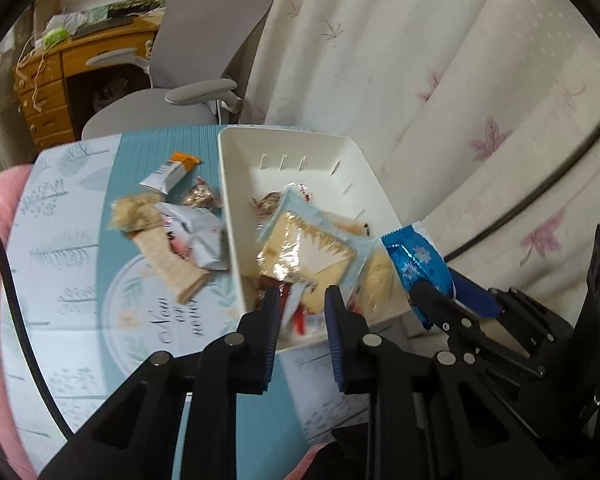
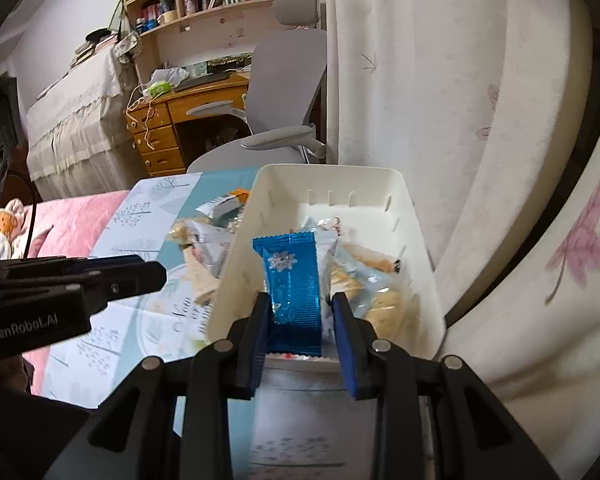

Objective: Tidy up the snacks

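While the left gripper [image 1: 302, 308] gapes empty, the right gripper [image 2: 300, 312] clamps a blue packet [image 2: 294, 280].

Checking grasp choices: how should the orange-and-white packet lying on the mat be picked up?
The orange-and-white packet lies flat, alone, beyond the loose pile. Probably best from above, pinching across its narrow width near the middle; the left gripper, open and empty, is nearer.

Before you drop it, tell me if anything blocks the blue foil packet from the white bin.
Nothing visible does. The right gripper holds the blue foil snack packet over the open white plastic bin, above wrapped crackers.
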The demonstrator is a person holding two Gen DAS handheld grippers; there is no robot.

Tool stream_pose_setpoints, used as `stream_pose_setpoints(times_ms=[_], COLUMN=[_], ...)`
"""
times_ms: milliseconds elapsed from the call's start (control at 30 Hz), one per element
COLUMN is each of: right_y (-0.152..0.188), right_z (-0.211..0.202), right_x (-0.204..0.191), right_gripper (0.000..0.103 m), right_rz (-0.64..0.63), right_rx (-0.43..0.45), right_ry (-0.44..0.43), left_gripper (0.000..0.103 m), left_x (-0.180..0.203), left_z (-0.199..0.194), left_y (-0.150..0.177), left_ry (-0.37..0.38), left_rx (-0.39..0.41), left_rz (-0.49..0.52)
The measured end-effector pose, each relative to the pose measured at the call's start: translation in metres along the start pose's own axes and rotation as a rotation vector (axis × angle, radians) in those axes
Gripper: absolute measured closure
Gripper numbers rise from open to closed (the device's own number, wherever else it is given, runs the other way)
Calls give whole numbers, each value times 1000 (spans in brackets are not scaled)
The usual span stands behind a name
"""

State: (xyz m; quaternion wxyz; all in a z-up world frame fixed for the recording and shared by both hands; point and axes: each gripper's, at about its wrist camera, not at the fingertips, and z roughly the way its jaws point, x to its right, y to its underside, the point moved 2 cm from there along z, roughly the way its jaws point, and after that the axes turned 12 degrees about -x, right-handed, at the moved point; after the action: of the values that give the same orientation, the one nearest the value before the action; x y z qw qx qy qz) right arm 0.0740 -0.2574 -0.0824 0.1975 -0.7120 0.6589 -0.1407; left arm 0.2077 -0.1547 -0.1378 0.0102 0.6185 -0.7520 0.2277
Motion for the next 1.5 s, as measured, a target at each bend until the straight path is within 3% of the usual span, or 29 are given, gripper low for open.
stream_pose_setpoints(times_ms=[300, 467, 867, 1200, 1500], right_y=[-8, -8, 5, 26, 51], right_z=[15, 26, 39, 48, 55], right_x=[34, 28, 20, 1, -40], right_gripper=[69, 49, 48, 48, 48], right_rz=[-78, -131, -82, 124, 338], right_rx=[-31, -76, -164, -248, -296], right_ry=[-45, -127, -187, -190, -198], left_gripper=[82, 79, 65, 48, 33], left_x=[13, 6, -31, -74, -124], left_z=[26, 32, 22, 4, -13], left_y=[-2, 3, 20, 35, 45], left_ry=[6, -19, -50, -38, -15], left_rx=[-8, -29, -35, -92, -164], left_rz=[-111, -165, -247, -193, -95])
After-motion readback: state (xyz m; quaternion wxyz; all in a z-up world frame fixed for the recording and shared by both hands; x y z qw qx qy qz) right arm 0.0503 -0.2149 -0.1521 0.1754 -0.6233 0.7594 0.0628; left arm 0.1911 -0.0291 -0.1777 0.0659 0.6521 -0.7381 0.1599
